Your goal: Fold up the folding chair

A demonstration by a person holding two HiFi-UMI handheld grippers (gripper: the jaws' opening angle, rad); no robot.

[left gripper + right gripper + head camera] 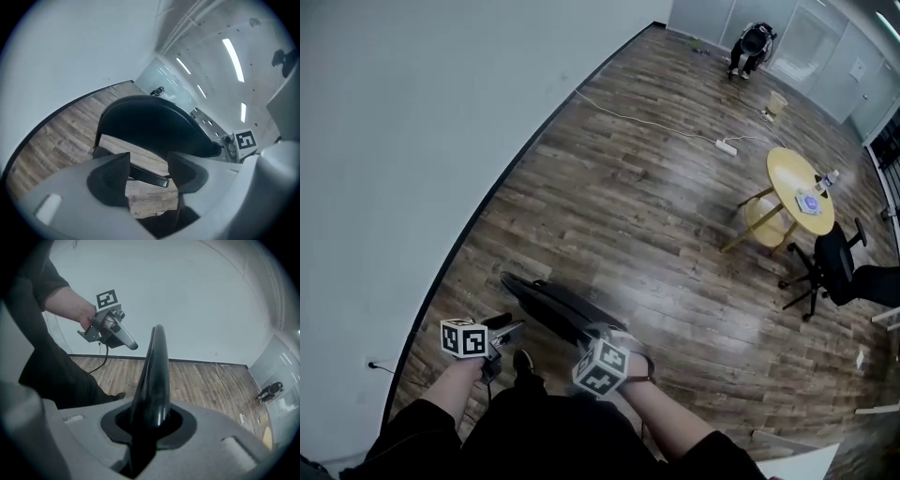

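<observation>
The black folding chair (558, 307) stands on the wood floor close in front of me, seen edge-on from above. My right gripper (614, 339) is shut on the top edge of its backrest; in the right gripper view the glossy black backrest edge (153, 376) rises from between the jaws of the right gripper (152, 420). My left gripper (514, 326) hovers just left of the chair, apart from it, and shows as the left gripper (112, 331) in a hand. In the left gripper view the left gripper (149, 161) is open, facing the chair back (150, 126), with nothing pressed between its pads.
A pale wall (412, 141) runs along the left. A round yellow table (800, 192) and a black office chair (834, 267) stand to the right. A power strip (727, 146) with a white cable lies mid-floor. A person (753, 47) is at the far end.
</observation>
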